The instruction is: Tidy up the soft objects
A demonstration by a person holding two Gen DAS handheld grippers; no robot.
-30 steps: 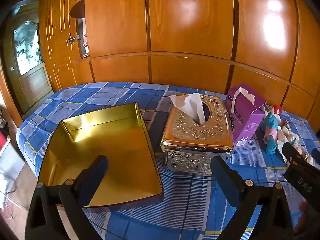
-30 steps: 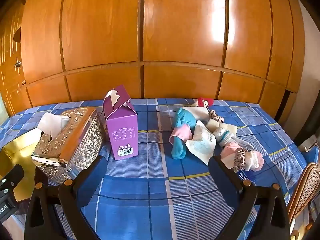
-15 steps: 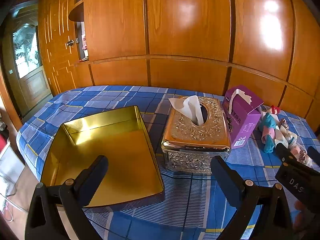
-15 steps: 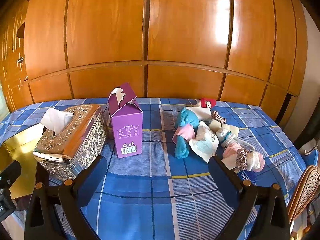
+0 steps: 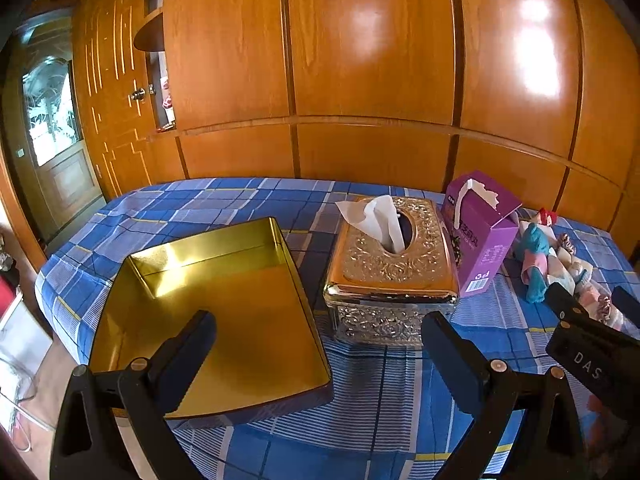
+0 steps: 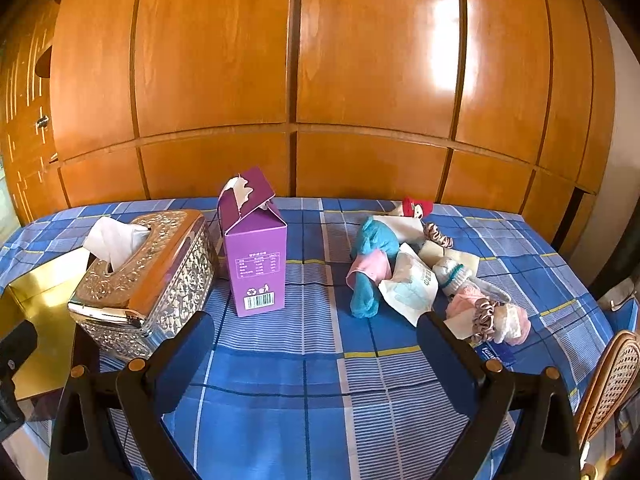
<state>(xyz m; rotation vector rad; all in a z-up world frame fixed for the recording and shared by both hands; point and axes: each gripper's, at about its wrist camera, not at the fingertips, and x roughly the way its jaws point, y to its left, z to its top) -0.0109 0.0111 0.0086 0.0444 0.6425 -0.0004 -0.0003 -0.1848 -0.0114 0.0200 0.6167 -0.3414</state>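
The left gripper (image 5: 316,340) has its fingers spread over the gold tin (image 5: 208,320), empty. The right gripper (image 6: 314,344) is likewise spread and empty; the soft objects (image 6: 420,272) lie heaped ahead toward its right finger. Ahead-left stands a purple carton (image 6: 256,256) bearing a barcode, its text unreadable. "DAS" marks the right gripper's body in the left view.

Home bedrm: wood wardrobe wall (image 6: 296,80), checked blue cloth (image 6: 300,360), tissue box (image 5: 390,268), rattan chair (image 6: 612,376).
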